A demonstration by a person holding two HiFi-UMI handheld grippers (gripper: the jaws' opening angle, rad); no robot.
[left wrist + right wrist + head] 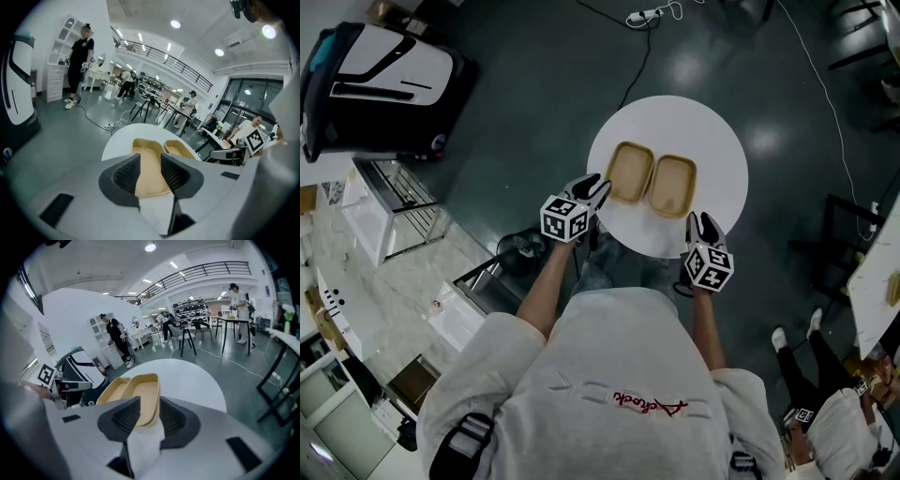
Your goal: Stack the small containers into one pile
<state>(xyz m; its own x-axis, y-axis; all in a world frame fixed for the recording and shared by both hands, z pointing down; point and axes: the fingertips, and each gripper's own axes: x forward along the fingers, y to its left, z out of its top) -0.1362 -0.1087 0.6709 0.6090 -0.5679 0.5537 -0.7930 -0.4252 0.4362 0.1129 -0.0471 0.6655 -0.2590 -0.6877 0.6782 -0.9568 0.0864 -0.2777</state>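
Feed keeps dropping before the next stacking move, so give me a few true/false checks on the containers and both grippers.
1. The left tan container and right tan container lie side by side on the round white table. True.
2. One container sits nested in the other. False: neither is stacked yet.
3. The left gripper is open. True.
4. The right gripper is shut on the right tan container. False: its jaws stand apart, gripping nothing.
5. A cup also stands on the table. False: only the two containers.
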